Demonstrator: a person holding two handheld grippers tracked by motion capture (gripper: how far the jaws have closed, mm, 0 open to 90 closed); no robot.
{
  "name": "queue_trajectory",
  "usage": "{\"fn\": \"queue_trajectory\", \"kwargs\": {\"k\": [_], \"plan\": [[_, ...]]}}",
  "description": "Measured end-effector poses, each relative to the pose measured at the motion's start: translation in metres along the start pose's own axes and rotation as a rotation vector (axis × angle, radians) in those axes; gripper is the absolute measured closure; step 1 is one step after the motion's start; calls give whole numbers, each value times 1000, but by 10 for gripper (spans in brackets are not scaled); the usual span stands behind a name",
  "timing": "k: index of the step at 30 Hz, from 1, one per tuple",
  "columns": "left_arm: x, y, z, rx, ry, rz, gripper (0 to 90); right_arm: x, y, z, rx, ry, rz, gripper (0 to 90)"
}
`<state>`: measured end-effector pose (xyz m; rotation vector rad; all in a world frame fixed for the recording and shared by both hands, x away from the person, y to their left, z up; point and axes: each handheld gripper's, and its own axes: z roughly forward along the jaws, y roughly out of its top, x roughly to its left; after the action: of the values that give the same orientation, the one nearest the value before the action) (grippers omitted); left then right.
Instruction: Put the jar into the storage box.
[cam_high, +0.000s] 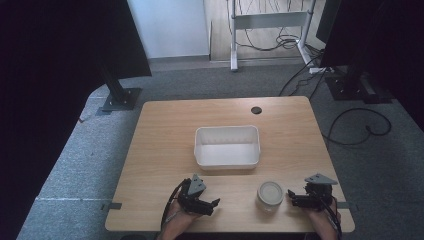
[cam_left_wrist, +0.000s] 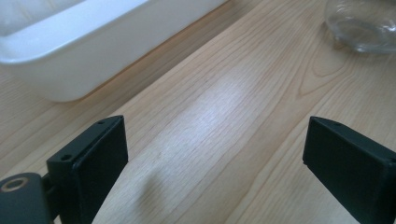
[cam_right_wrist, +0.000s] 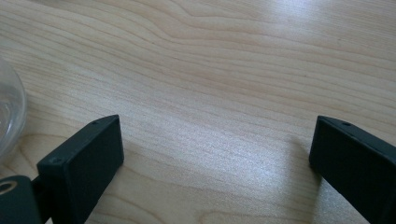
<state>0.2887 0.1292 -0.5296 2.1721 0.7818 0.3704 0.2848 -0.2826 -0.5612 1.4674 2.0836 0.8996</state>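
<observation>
Work is only beginning, I judge: I am holding my left tool (cam_high: 210, 204) and right tool (cam_high: 296, 198) spread wide and empty over the surface (cam_high: 165, 130), flanking the untouched jar (cam_high: 270, 193) near the white tub (cam_high: 227, 146).

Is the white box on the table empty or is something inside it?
Empty. The high view looks down into the white box and shows a bare white bottom, nothing inside.
</observation>
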Motion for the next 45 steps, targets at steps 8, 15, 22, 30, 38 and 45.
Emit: {"fn": "queue_trajectory", "kwargs": {"k": [8,15,22,30,38,45], "plan": [[-10,13,5,-13,-33,22,60,0,0,0,0,0,0,27],[-22,24,14,-21,-67,45,56,0,0,0,0,1,-1,27],[-31,32,20,-30,-90,60,46,0,0,0,0,2,-2,27],[-42,42,27,-38,-111,81,34,0,0,0,0,2,-2,26],[-54,50,36,-41,-144,109,30,0,0,0,1,3,-3,26],[-67,60,45,-50,-174,136,30,0,0,0,1,5,-5,25]]}}
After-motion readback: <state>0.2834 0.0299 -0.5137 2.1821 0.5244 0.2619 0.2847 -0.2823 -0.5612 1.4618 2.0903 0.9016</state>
